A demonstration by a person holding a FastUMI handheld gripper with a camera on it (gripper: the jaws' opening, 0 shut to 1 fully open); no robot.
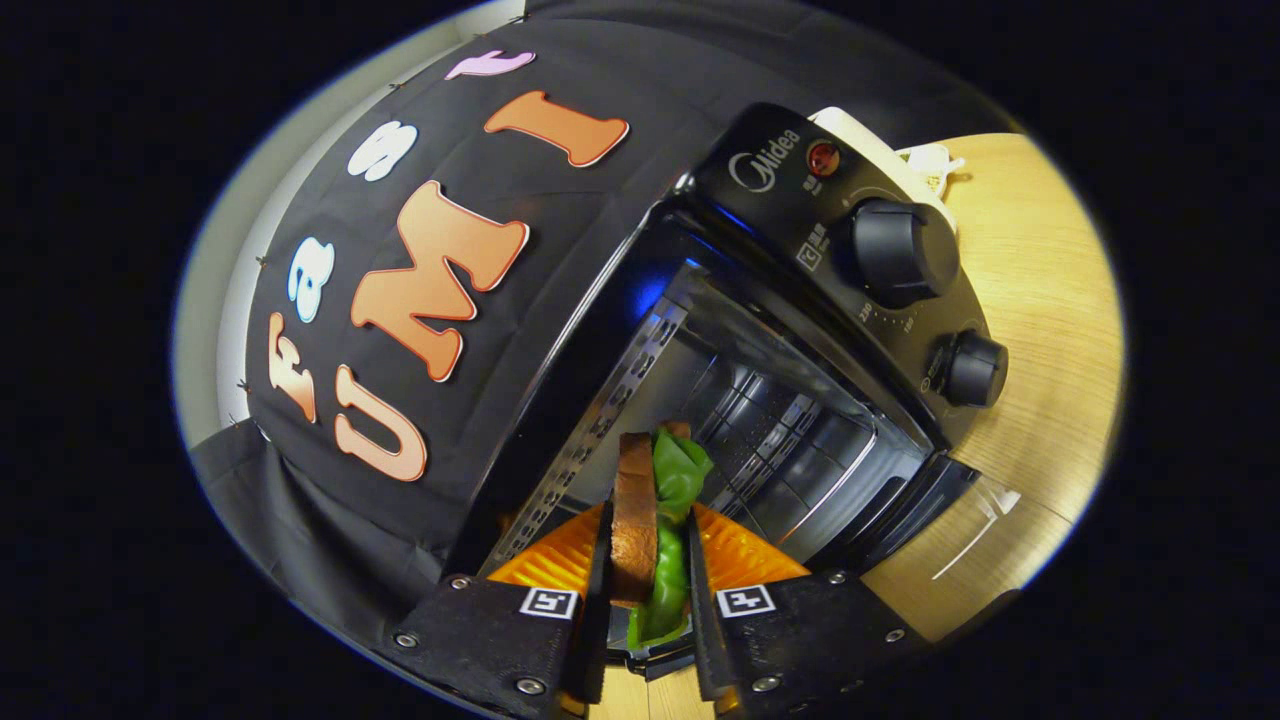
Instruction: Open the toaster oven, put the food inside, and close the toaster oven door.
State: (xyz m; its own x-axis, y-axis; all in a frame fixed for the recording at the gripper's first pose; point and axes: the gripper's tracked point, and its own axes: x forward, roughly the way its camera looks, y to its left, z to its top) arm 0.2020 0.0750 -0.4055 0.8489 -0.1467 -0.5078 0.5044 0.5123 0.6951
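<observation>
Sandwich, brown bread with green leaf, sits clamped upright between both fingers of the gripper, right at the mouth of the toaster oven. The oven's glass door seems folded down onto the wooden table; two black knobs line the panel right of the cavity

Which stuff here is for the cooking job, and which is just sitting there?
For the job:
- sandwich, squeezed between the gripper fingers
- toaster oven, just ahead, door open

Just lying about:
- white thing behind the oven, too hidden to name
- wooden table
</observation>
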